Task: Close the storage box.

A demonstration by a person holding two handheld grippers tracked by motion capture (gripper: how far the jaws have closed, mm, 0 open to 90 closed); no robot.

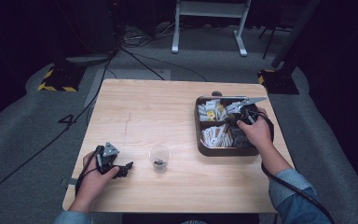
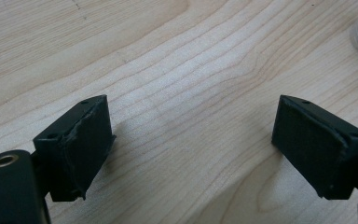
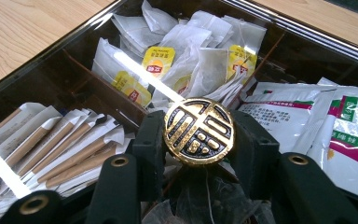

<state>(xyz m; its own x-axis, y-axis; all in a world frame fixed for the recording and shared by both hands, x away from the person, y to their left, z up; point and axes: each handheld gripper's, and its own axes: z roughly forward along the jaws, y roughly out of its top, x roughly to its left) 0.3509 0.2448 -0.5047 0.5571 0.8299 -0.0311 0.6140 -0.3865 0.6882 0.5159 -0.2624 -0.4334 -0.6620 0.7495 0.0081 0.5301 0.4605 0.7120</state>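
Right gripper view: the right gripper (image 3: 199, 140) clamps a round gold-and-black medallion (image 3: 199, 131) between its two black jaws, one jaw on each side of the disc.
Medallion: it faces the camera, raised pattern upright, over the dark divided tray (image 3: 81, 72).
Tray contents: white tea bags with yellow tags (image 3: 158, 60) fill the far compartment; long paper-wrapped sticks (image 3: 56, 144) lie in the compartment at the left; white sachets with red and green print (image 3: 349, 135) lie at the right.
High view, right side: the right gripper (image 1: 235, 116) sits over the middle of the tray (image 1: 223, 150), near the table's right edge, with the person's hand (image 1: 256, 130) around it.
Left gripper: the left gripper (image 1: 126, 167) rests low at the table's near left, jaws apart and holding nothing; the left gripper view shows bare wood (image 2: 191, 84) between its pads.
Cup: a clear plastic cup (image 1: 160, 158) with something dark at its bottom stands just beside the left gripper's tips, well apart from the tray.
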